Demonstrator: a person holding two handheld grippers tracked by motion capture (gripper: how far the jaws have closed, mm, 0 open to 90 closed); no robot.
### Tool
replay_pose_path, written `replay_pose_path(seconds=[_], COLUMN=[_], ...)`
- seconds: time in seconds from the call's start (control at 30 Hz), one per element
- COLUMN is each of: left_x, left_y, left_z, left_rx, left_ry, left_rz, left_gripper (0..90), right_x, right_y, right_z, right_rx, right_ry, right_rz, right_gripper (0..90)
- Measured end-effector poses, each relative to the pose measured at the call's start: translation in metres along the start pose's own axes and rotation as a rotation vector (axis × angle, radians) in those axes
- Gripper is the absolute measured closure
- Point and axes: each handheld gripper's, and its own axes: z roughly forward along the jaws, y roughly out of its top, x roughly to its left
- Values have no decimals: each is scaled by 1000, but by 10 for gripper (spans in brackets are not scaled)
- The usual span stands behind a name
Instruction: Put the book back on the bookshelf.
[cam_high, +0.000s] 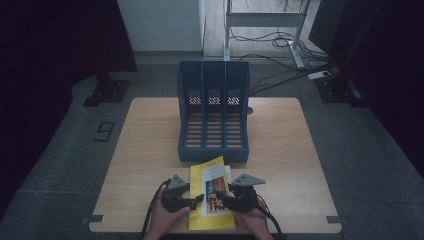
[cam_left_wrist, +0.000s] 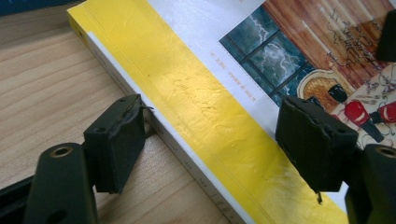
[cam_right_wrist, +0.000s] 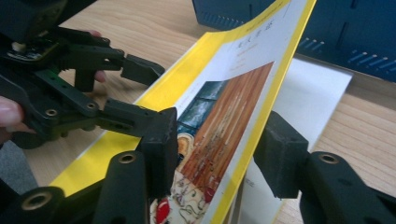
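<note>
Book (cam_high: 212, 197) with the yellow cover lies flat on the wooden table (cam_high: 280, 150), just in front of the blue file rack (cam_high: 213, 112), which serves as the landmark here. Seen from the rack, the person's forearms come in from the near edge of the table, one on each side of the book.

On the left side, the left tool (cam_high: 196, 200) sits at the book's spine edge, away from the rack. In the left gripper view its jaws stand wide, one pad on the table beside the spine and the other over the yellow cover, neither pressing: released, with the spine between them.

On the right side, the right tool (cam_high: 223, 198) reaches in over the cover's free edge. In the right gripper view the front cover (cam_right_wrist: 233, 107) is lifted and curves up toward the rack, with one pad in front of it and one behind. The jaws straddle that cover edge; the far pad stands clear of it, so I judge it not clenched yet.

Risks from here, as I judge them: a thin curved cover may slip out if the pads close too near its edge, or crease if pulled hard. With the left tool not clamped on the spine, the whole book may slide toward the rack.
</note>
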Motion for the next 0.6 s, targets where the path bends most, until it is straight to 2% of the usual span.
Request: replay_pose_path(seconds=[0.2,0.23,0.27,0.3,0.37,0.6], left_x=[0,0,0,0,0,0], left_y=[0,0,0,0,0,0], left_z=[0,0,0,0,0,0], left_rx=[0,0,0,-1,0,-1], left_ry=[1,2,2,3,4,3], left_rz=[3,4,4,5,6,7], left_gripper=[239,238,238,238,238,238], right_x=[-5,-7,-7,-7,-6,-11], right_y=[-2,-3,-3,-5,-7,-8], right_z=[2,6,6,12,16,14], right_rx=[26,57,57,89,103,60], right_ry=[-14,13,13,33,24,34], right_rz=[20,26,26,17,3,19], right_gripper=[514,510,510,497,492,562])
